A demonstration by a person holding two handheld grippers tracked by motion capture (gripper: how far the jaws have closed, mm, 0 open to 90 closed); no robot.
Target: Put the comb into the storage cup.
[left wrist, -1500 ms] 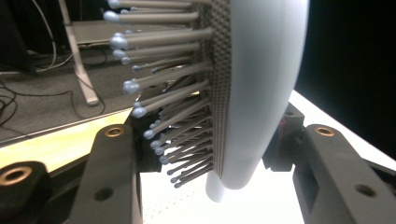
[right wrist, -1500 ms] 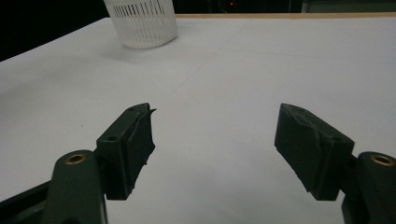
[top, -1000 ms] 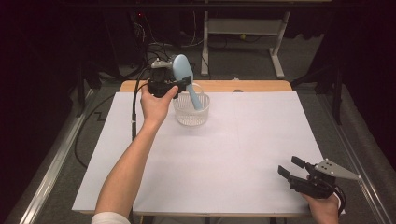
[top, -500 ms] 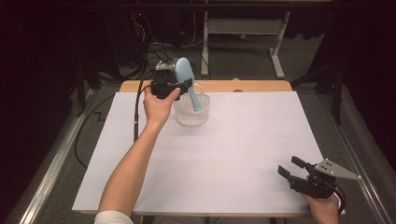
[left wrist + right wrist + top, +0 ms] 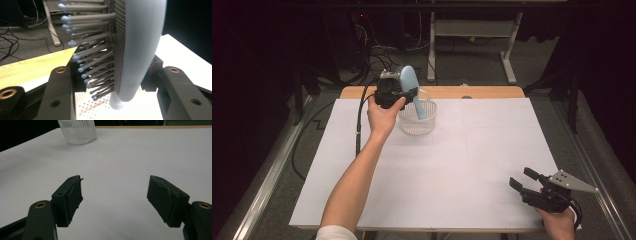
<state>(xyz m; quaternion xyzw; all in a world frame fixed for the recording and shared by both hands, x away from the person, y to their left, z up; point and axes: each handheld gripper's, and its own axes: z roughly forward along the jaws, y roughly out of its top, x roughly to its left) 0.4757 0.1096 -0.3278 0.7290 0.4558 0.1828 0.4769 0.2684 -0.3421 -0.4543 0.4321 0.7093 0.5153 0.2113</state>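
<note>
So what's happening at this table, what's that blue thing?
A person works with a pair of hand-held tongs. The left tongs are clamped on a light blue hairbrush, its handle dipping into a white perforated basket at the far side of the white table. The right tongs rest open near the front edge, holding nothing.

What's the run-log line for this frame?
left gripper: shut on hairbrush | handle in white basket | right gripper: open, idle

The light-blue hairbrush (image 5: 413, 91), clamped in the left gripper (image 5: 404, 96), now stands slightly lower, its handle deeper inside the white basket (image 5: 418, 122).
</note>
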